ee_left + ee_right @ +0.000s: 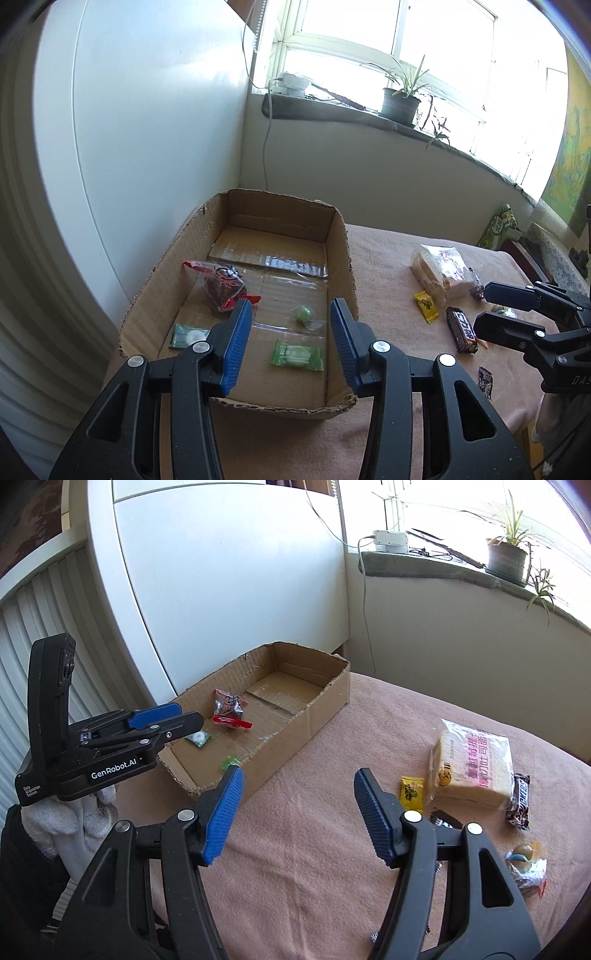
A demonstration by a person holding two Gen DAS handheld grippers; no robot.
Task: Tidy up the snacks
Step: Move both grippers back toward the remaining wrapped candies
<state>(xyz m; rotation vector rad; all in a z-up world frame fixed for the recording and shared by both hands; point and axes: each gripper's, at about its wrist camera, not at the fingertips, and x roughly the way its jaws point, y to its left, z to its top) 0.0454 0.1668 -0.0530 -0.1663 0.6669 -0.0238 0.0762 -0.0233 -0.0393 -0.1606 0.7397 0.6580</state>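
Snacks lay partly sorted: both tools, left (291,339) and right (299,812), stood open and empty, four packets already in the cardboard box (341,236). Beyond, on the bench (314,849), the yellow packet (410,792) and bread loaf (472,768) awaited pickup, probably next.

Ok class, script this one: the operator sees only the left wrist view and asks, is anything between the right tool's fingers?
Observer: No. The right wrist view shows the right tool open, with only bare pink cloth between its fingers.
Operator: What lies behind it from my side?
Observer: A clear-wrapped round sweet, on the cloth, nearer the camera than the chocolate bar.
Operator: And what holds my tool?
Observer: A white-gloved hand, under the left tool.
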